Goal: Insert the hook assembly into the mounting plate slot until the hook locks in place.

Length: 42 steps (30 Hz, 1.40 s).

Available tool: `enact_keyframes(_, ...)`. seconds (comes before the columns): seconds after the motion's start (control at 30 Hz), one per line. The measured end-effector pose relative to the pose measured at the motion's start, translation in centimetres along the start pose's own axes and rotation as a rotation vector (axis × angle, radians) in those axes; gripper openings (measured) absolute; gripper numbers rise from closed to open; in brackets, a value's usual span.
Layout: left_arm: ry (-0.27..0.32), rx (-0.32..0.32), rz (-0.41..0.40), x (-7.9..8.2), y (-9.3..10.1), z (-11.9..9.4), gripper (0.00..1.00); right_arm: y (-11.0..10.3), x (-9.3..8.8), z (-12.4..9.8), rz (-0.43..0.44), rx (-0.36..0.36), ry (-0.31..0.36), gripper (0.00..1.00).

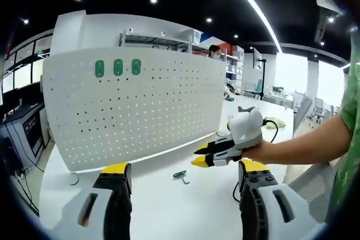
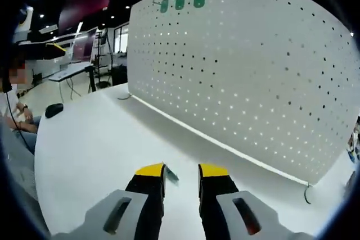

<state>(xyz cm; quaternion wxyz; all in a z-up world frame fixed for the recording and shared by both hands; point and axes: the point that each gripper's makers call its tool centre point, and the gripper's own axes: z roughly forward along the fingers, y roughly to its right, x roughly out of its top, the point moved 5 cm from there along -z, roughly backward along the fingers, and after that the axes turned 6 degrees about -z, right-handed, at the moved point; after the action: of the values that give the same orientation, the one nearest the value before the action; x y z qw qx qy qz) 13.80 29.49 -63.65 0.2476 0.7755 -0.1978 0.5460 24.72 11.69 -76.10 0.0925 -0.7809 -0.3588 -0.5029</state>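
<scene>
- In the right gripper view, the right gripper (image 2: 180, 173) has its yellow-tipped jaws apart with a narrow gap and nothing between them. A small green-and-metal piece, most likely the hook assembly (image 2: 171, 176), peeks past the inner edge of the jaw at 7 o'clock. It appears to lie on the table (image 2: 95, 139) under the tips; I cannot tell whether the jaw touches it.
- In the left gripper view, the left gripper (image 1: 185, 173) stands with jaws wide apart and empty. The hook assembly (image 1: 180, 176) lies on the white table (image 1: 163, 206) between the two tips, slightly toward 12 o'clock and clear of both.
- There, the right gripper (image 1: 203, 155) comes in from 3 o'clock, held by a person's hand (image 1: 264, 150), tips just beside the hook at its 1 o'clock side.
- Step in hand, as I judge it: the pick-up. The hook is not yet grasped and nothing is near the board.
- The next move calls for centring the right jaws over the hook and closing on its body, leaving the prongs free for insertion.
- Farther out, the white pegboard (image 1: 140, 111) stands upright at 12 o'clock, serving as the mounting plate. Three green hook assemblies (image 1: 117, 67) already sit in its top row toward 11 o'clock, also seen in the right gripper view (image 2: 180, 1).
- The insertion then needs a lift to that row beside them.
</scene>
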Motion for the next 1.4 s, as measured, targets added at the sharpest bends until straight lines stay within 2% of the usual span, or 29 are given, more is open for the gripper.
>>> enact_keyframes(0.27,-0.015,0.01,-0.002,-0.2,-0.2,0.3,0.8,-0.4,-1.5,1.7,-0.03,0.071,-0.046,0.14)
enact_keyframes(0.5,-0.035,0.016,-0.006,-0.7,-0.3,0.7,0.79,-0.6,-2.4,3.0,-0.092,0.127,-0.073,0.1)
enact_keyframes(1.03,-0.051,0.031,-0.01,-0.9,-0.8,1.0,0.78,-0.6,-3.1,4.4,-0.192,0.174,-0.104,0.04)
enact_keyframes(1.4,-0.054,0.039,-0.011,-0.9,-1.0,1.0,0.78,-0.8,-3.0,4.9,-0.208,0.195,-0.096,0.01)
